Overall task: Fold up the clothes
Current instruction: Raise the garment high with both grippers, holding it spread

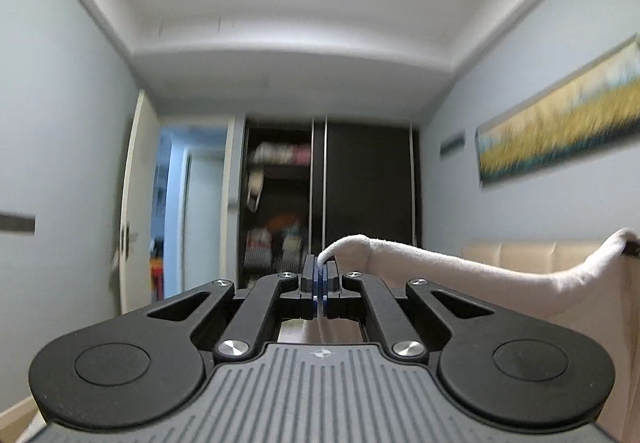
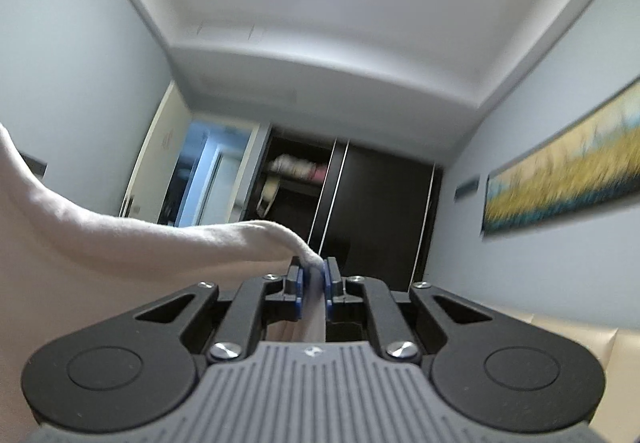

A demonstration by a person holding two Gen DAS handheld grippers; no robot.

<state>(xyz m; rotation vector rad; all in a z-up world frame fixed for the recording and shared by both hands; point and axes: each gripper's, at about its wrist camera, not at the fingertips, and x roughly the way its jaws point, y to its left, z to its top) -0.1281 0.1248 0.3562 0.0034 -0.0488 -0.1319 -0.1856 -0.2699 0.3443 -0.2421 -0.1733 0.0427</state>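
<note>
Left wrist view: white garment (image 1: 460,271) stretched between left hand-held gripper (image 1: 321,275) and right hand-held gripper (image 2: 314,279), both clamped on it.

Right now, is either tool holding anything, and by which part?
Both are. The left tool pinches one top corner of the white, soft-knit garment, the right tool pinches the other; the cloth's top edge sags between them.

You have a white, soft garment (image 1: 460,267) lifted and stretched — its upper edge sags between two pinched corners, one left, one right, cloth hanging below.
</note>
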